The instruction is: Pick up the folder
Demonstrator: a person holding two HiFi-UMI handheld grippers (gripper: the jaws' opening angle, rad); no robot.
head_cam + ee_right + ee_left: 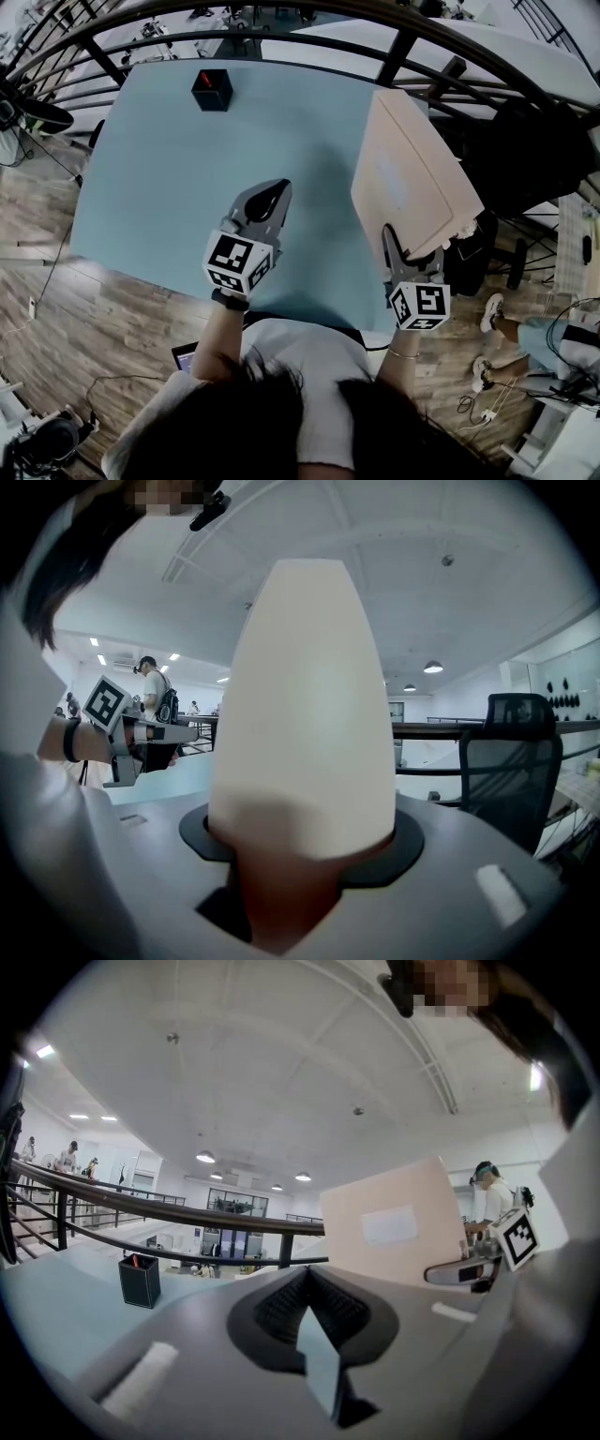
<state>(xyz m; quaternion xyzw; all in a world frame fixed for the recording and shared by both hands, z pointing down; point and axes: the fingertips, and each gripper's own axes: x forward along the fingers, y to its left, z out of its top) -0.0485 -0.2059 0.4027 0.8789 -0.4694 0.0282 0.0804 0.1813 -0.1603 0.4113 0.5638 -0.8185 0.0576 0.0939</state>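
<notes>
Head view: right hand-held gripper [399,247] holds the folder [412,173] up by its near edge only, so it may slip and fall; left hand-held gripper [273,198] is shut, empty.

Head view dim, flat, bluish cast; the counter [169,169] evenly lit, only soft shadows. Strong fisheye: the railing [281,19] bows at edges, and both gripper views have dark vignetted corners. Small bright ceiling lights [204,1157]; white ceiling near overexposed. Close to lens, the folder [305,714] is blurred, lower part shadowed.
</notes>
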